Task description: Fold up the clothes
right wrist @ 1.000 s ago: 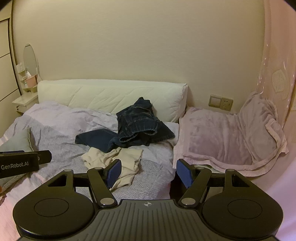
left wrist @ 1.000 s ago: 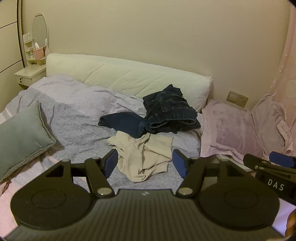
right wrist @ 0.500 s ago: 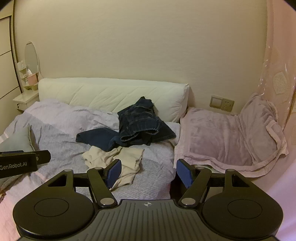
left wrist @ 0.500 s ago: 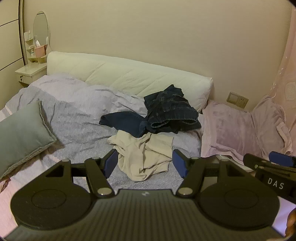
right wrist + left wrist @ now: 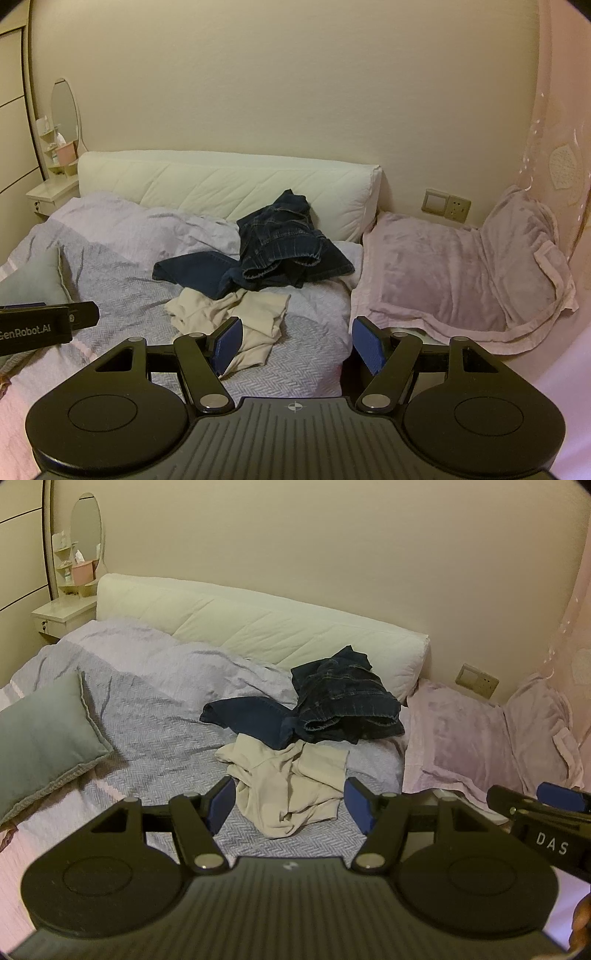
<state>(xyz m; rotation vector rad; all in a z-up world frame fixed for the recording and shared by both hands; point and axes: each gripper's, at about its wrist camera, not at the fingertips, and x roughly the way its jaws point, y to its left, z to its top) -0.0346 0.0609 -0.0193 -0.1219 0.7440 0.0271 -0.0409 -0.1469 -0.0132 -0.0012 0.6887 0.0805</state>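
Observation:
Three crumpled garments lie in a heap on the bed: a cream garment (image 5: 291,786) (image 5: 236,317) nearest me, a dark navy one (image 5: 247,720) (image 5: 195,271) behind it, and dark denim jeans (image 5: 343,701) (image 5: 284,240) against the headboard cushion. My left gripper (image 5: 290,806) is open, held above the bed just short of the cream garment, with nothing between its blue pads. My right gripper (image 5: 297,343) is open too and holds nothing, further right over the bed's edge. Each gripper's tip shows in the other's view.
The bed has a lilac-grey herringbone cover (image 5: 159,731). A grey-green cushion (image 5: 40,734) lies at the left, a white headboard cushion (image 5: 258,627) at the back. A pink blanket (image 5: 461,266) drapes at the right. A nightstand with a mirror (image 5: 70,602) stands far left.
Both grippers have drifted slightly; the views shift a little, with the clothes heap sitting marginally lower and closer. The jaws stay open and no garment has moved.

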